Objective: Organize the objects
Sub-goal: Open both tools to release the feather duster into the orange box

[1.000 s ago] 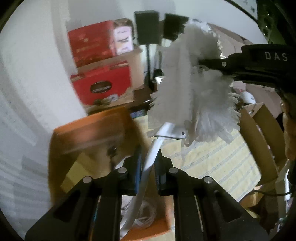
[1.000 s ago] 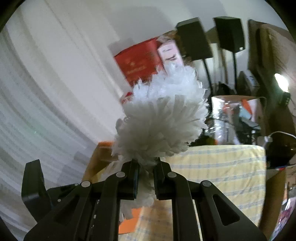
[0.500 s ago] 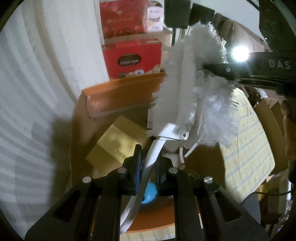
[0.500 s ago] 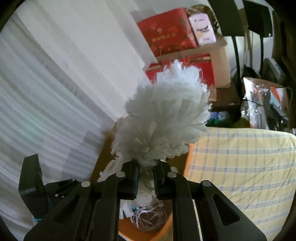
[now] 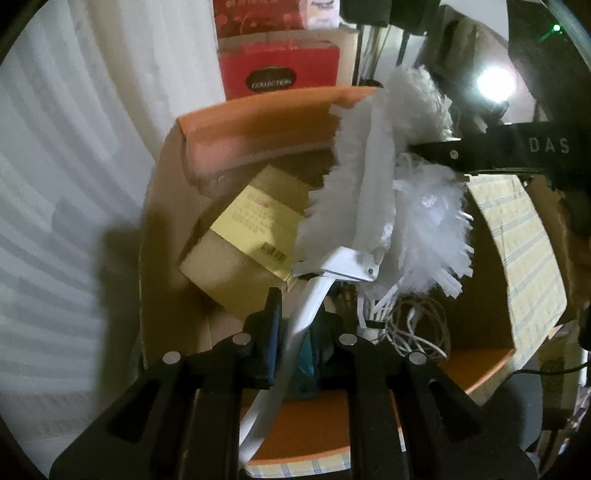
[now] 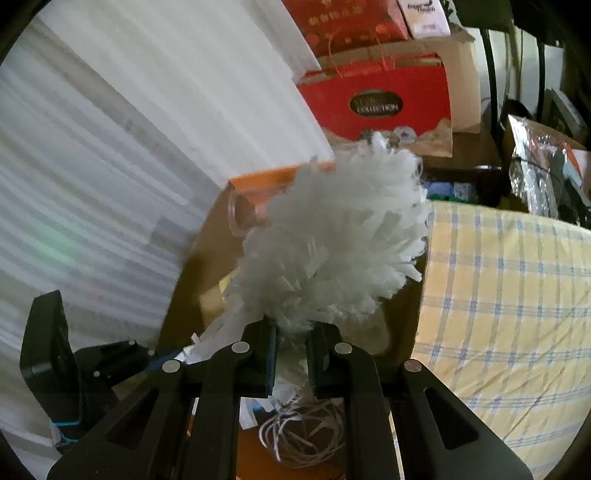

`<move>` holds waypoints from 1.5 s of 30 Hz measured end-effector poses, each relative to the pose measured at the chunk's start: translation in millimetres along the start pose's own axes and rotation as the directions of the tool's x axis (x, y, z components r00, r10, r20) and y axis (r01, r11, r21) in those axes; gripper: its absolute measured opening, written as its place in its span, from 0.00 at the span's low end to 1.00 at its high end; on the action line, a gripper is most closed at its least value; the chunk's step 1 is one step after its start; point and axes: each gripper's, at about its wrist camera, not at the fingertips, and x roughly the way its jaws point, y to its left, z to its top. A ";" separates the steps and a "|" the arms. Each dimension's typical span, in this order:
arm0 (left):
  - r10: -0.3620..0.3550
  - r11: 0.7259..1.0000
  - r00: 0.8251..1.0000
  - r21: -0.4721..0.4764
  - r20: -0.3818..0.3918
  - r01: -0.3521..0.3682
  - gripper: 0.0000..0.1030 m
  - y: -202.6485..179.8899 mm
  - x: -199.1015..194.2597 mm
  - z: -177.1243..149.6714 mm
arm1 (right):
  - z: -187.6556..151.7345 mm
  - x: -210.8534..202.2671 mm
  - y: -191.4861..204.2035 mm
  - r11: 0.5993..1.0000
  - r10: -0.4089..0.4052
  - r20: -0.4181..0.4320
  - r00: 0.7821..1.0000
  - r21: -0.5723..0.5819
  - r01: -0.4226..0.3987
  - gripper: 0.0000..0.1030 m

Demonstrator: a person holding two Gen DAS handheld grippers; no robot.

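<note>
Duster: one white fluffy duster (image 5: 373, 192) with one white handle (image 5: 306, 306), held over the open box; its fluffy head hid much of the right wrist view (image 6: 332, 236).
Left gripper (image 5: 299, 332): jaws narrow, closed on the handle, which ran between the two fingers and down past them.
Right gripper (image 6: 290, 354): jaws narrow, pinching the fluffy head at its base; seen from the left wrist view it came in from the right as one black bar (image 5: 480, 155) crossing the head.
Grips on the duster: two, one at the handle and one in the fluff.
Box (image 5: 258, 122): one orange cardboard box, open at the top, brown inside, standing just beside a pale curtain (image 5: 74, 184).
Inside the box: one yellow carton (image 5: 243, 240) lying tilted against the far-left corner, one tangle of white cord (image 5: 417, 332) on the floor near the right wall, and something teal (image 5: 306, 358) low between the left fingers, too hidden to name.
Cloth (image 6: 509, 295): one yellow checked cloth, touching the box's right side.
Beyond the box: two red packages, one reading COLLECTION (image 5: 273, 74) and one above it (image 5: 258, 14), stacked with brown cardboard.
</note>
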 end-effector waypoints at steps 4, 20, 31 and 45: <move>-0.003 1.000 1.000 -0.010 -0.020 0.003 0.18 0.8 6.3 -0.6 | -4.5 9.8 -6.4 1.000 -0.021 -0.021 1.000 0.003 0.021 0.14; -0.045 0.989 0.990 -0.133 0.133 0.063 0.81 20.1 -48.9 -0.9 | -17.9 -20.1 3.7 0.990 -0.107 0.036 0.994 -0.084 0.110 0.53; 0.040 0.991 0.969 -0.137 0.244 -0.006 0.99 -8.8 -79.1 -19.5 | -55.1 -78.0 3.3 0.968 -0.181 0.145 0.973 -0.148 0.203 0.77; 0.014 0.995 0.950 -0.101 0.312 0.018 1.00 -67.2 -96.5 -60.9 | -130.8 -129.1 -7.6 0.939 -0.281 0.290 0.915 -0.112 0.324 0.92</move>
